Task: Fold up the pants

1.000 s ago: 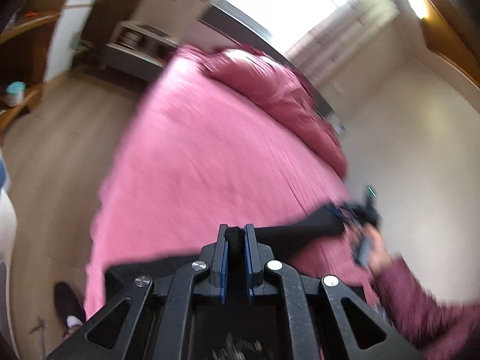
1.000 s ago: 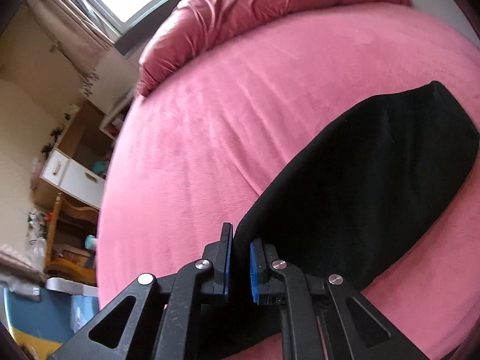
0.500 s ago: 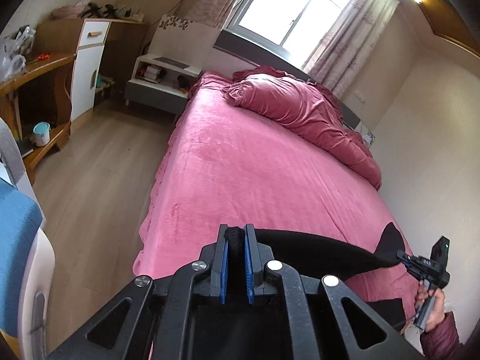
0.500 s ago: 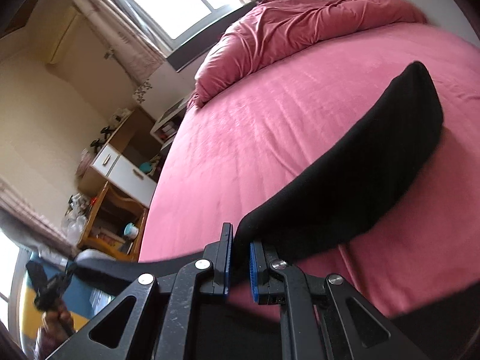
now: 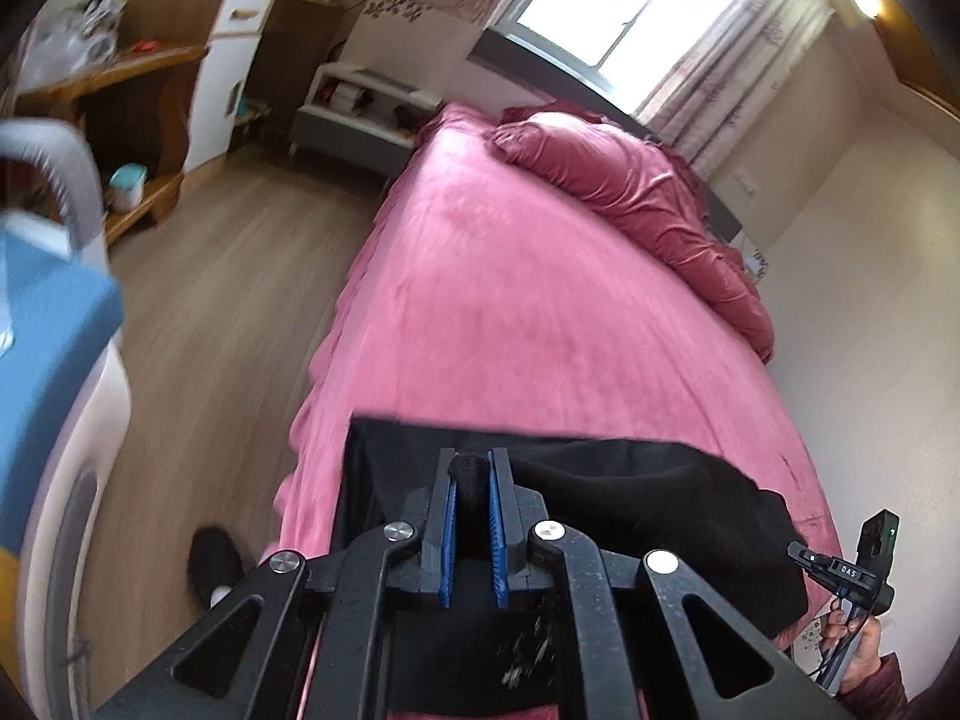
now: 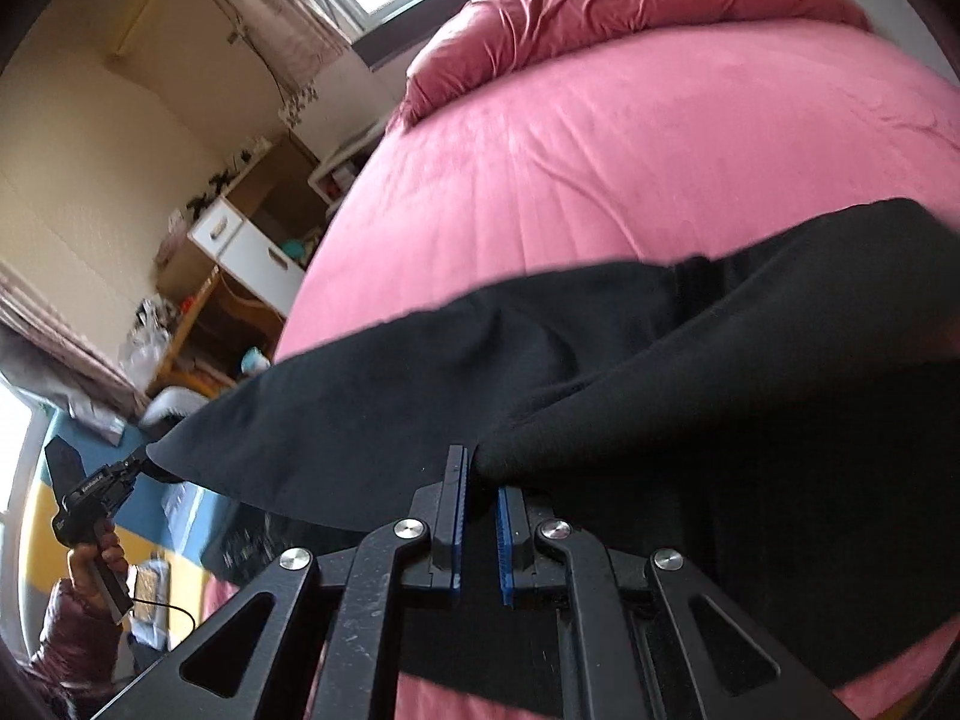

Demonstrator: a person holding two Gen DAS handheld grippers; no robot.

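The black pants (image 5: pixel 630 498) hang stretched between my two grippers above the near end of the pink bed (image 5: pixel 528 312). My left gripper (image 5: pixel 472 468) is shut on one end of the pants. My right gripper (image 6: pixel 480 462) is shut on the other end of the pants (image 6: pixel 600 372). In the right wrist view the left gripper (image 6: pixel 141 461) shows at the far left pinching a corner of the cloth. In the left wrist view the right gripper (image 5: pixel 801 555) shows at the lower right. The lower part of the pants drapes on the bed.
A crumpled red duvet (image 5: pixel 630 192) lies at the head of the bed under the window. Wooden floor (image 5: pixel 228 312), a desk (image 5: pixel 120 96) and a low shelf (image 5: pixel 360 114) are to the left. A blue and white chair (image 5: pixel 54 360) stands close on the left.
Both grippers have moved back and lowered with the pants, and the cloth now spreads wider over the near end of the bed. Both stay shut on the pants.
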